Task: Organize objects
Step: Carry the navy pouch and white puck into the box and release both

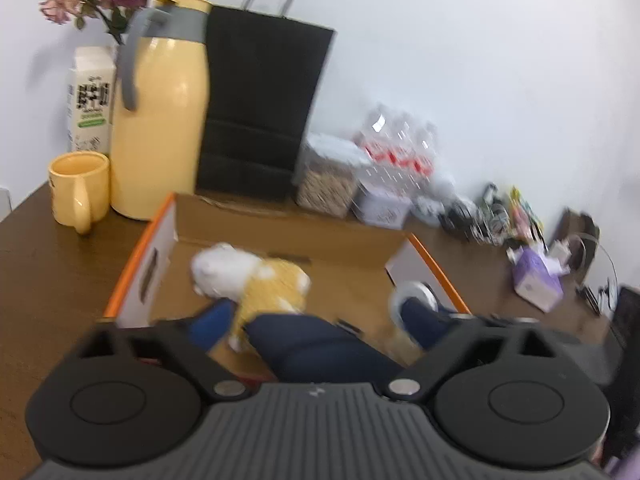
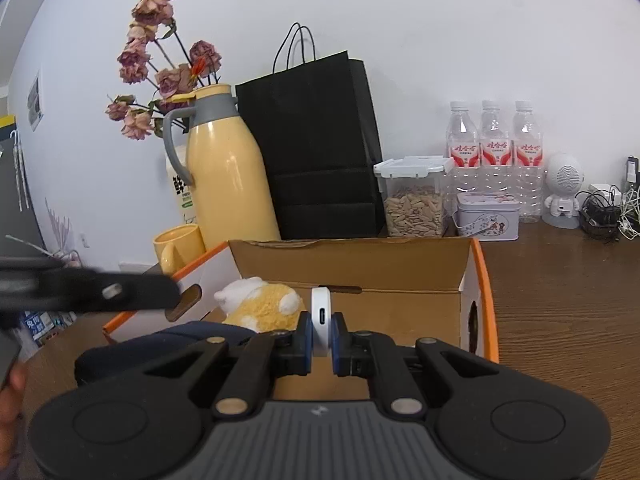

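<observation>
The cardboard box [image 2: 352, 268] with orange edges stands open on the brown tabletop [image 2: 568, 280], in front of the yellow flask [image 2: 232, 184] and the black paper bag [image 2: 316, 152]. Inside it, toward the far left, lies a white and yellow plush toy [image 1: 256, 280], and a dark blue soft item [image 1: 320, 348] fills the near part. The right gripper [image 2: 321, 338] has its jaws closed on a small white device [image 2: 321, 316], held upright on its thin edge with a port facing the camera, just above the box's near middle. It looks light, hard and smooth, so it could slip; pinching the flat faces, as now, seems the sound hold. The plush should be light and squashy, easy to take anywhere on its body. The left gripper [image 1: 316, 320] hangs over the near edge of the box with its jaws spread wide and nothing between the pads; the dark blue item lies just below them and the plush just beyond. That view is blurred, so finer detail is unclear.
</observation>
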The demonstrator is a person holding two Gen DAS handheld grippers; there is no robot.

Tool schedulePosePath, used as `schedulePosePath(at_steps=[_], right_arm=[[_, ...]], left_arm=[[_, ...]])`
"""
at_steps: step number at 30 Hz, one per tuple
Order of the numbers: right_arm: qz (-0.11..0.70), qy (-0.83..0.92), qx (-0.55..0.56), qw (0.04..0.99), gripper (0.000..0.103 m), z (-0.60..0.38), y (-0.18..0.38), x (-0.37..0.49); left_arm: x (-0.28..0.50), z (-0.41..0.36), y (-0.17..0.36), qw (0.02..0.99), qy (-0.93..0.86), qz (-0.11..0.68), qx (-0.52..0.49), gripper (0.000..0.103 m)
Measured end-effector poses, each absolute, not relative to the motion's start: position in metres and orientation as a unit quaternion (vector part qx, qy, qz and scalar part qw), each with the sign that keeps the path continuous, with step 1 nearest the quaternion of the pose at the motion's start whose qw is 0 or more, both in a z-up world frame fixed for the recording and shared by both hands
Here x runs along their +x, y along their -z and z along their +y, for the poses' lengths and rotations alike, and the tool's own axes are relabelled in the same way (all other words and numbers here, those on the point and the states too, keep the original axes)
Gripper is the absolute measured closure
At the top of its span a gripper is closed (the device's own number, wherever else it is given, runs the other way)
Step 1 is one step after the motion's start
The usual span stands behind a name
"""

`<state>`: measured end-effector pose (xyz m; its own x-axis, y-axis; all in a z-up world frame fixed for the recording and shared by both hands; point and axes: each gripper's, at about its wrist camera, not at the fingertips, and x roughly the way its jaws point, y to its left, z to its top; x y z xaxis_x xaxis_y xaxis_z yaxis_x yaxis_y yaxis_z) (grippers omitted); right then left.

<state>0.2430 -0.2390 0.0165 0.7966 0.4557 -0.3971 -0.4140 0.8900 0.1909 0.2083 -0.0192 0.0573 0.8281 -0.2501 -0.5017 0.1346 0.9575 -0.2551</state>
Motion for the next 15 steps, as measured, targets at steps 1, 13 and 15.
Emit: schedulePosePath(at_steps=[1, 13, 15], right_arm=[[0.222, -0.227, 0.050, 0.947, 0.095, -0.241, -0.017, 0.244], [0.260, -0.211, 0.076, 0.939, 0.094, -0.265, -0.005, 0.260], [0.257, -0.213, 0.076, 0.940, 0.095, -0.266, -0.006, 0.258]], left_arm=[[0.209, -0.026, -0.059, 0.948, 0.100, 0.284, -0.099, 0.001], [0.228, -0.071, -0.037, 0.934, 0.010, 0.355, -0.033, 0.019], [0.224, -0.071, -0.040, 0.937, 0.012, 0.348, -0.032, 0.030]])
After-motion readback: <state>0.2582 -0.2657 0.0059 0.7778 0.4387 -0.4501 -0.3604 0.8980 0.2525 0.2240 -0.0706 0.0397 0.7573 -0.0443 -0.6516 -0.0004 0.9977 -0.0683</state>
